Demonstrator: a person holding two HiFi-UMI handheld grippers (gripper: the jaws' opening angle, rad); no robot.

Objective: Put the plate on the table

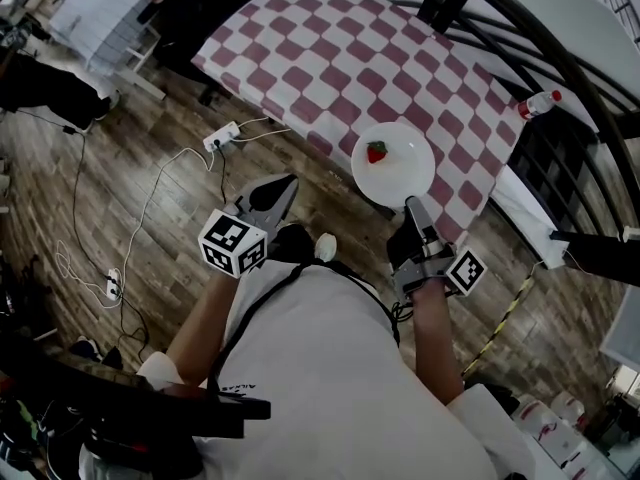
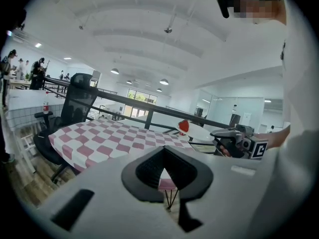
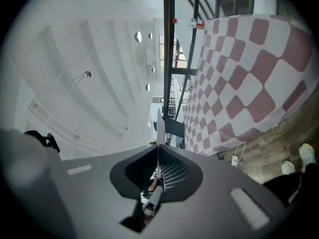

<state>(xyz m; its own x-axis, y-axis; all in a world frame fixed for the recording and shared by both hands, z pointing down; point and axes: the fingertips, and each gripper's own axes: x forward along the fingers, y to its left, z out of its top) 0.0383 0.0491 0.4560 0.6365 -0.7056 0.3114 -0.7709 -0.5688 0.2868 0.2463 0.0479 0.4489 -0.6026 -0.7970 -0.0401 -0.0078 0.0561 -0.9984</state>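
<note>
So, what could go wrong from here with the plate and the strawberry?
The right hand-held gripper pinches only the rim of the plate, which could tilt or slip. The strawberry lies loose on it and might roll off. The plate seems close to the edge of the table; released here, it may tip off.

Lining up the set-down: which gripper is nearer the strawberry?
Right. The right gripper grips the near rim of the white plate, with the strawberry further in; the left gripper hangs empty off to its left, over the floor.
</note>
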